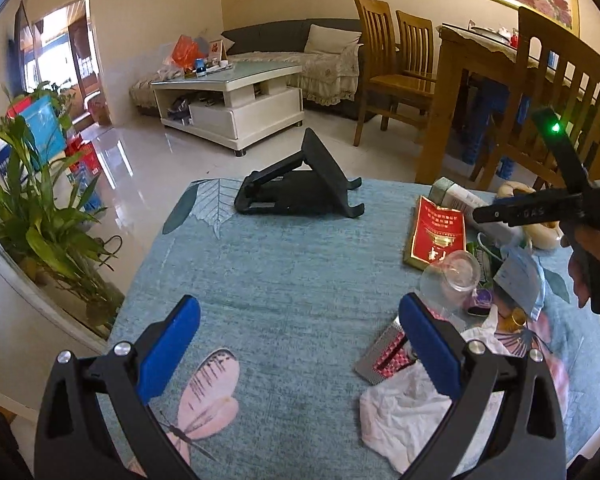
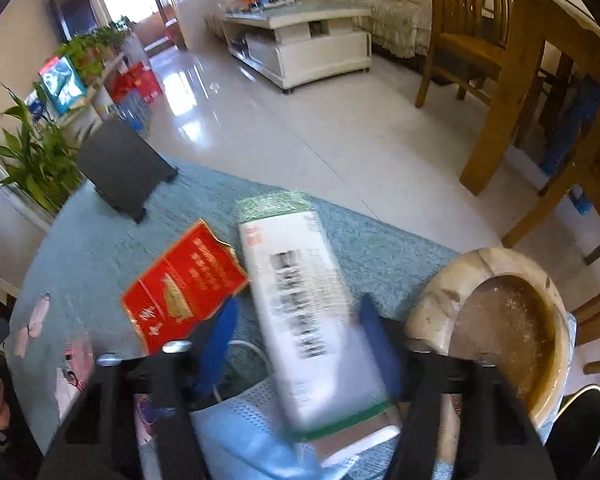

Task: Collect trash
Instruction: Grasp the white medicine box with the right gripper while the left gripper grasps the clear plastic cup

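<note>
- Beside the ashtray [image 2: 496,320], the right gripper [image 2: 300,340] has its blue pads either side of a white-and-green carton [image 2: 300,312]; whether they press it I cannot tell — the carton is blurred.
- Left of the ashtray, trash is uncollected: red packet [image 2: 184,284], blue mask [image 2: 240,436], crumpled tissue [image 1: 404,412].
- The left gripper [image 1: 300,348] hangs spread wide, empty.
- No bin shows — little seems done.

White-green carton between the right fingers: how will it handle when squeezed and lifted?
The carton looks like thin cardboard, so probably light and apt to dent under a hard pinch. It is long, lies on the mask, and the right hand-held gripper straddles its middle, so it may pivot little. Smooth printed faces could slip.
</note>
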